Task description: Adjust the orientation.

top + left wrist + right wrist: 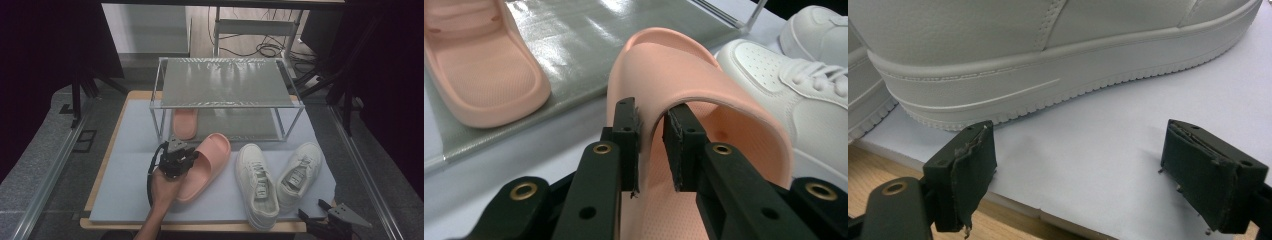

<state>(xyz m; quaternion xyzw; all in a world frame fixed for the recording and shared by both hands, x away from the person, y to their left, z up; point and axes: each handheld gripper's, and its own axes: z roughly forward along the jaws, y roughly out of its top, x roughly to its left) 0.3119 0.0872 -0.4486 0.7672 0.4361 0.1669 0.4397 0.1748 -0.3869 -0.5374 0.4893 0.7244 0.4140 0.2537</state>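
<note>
My left tongs (651,145) are clamped on the pink slide's (704,100) strap, forearm angled in from below. Right tongs (1078,175) are wide open, low at the worktop (1088,150) edge.

A lab recording bay: black curtains (45,45) flank a metal shoe rack (227,85) on the table, loose cables (265,50) trailing on the floor behind the rack.
</note>
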